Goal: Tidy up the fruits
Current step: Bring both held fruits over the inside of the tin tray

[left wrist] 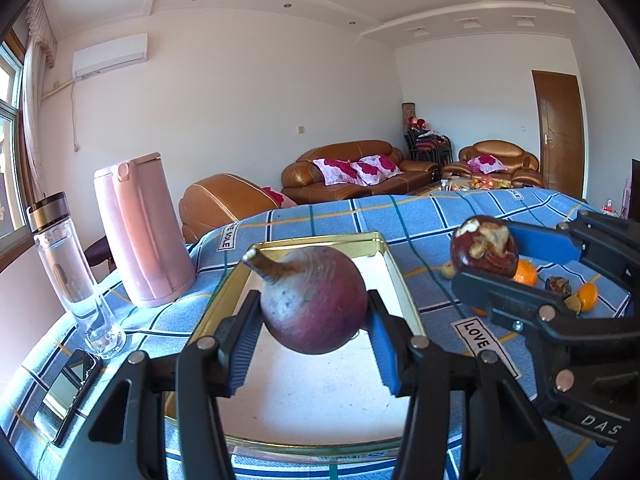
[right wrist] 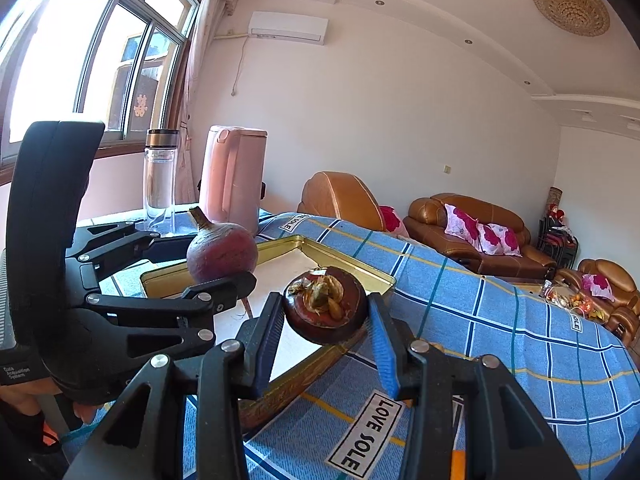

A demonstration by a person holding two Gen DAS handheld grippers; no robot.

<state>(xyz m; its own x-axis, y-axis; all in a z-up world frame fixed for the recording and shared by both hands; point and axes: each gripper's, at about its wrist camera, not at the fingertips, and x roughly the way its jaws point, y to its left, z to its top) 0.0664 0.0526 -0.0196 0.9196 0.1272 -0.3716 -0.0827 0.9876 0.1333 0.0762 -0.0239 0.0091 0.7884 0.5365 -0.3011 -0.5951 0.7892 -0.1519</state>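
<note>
"LOVE SOLE" is printed on white patches on the blue plaid tablecloth [right wrist: 500,320]; the left gripper's body reads "Data Acquisition System", and the right one shows "DAS". The cloth covers a table in a living room with brown leather sofas [left wrist: 360,168], a wooden door [left wrist: 560,132], a wall air conditioner [right wrist: 287,27] and a window [right wrist: 80,48]. The landmark is the gold-rimmed tray [left wrist: 394,276] on the cloth. The left gripper [left wrist: 314,322] is clamped on a purple round fruit with a stalk [left wrist: 316,300], held above the tray. The right gripper [right wrist: 326,320] is clamped on a dark brown mangosteen [right wrist: 325,308], at the tray's right edge. Right of the tray, oranges [left wrist: 525,272] and small fruits lie on the cloth. Left of the tray stand a pink kettle [left wrist: 142,232], a clear bottle [left wrist: 64,264] and a phone [left wrist: 68,392].
</note>
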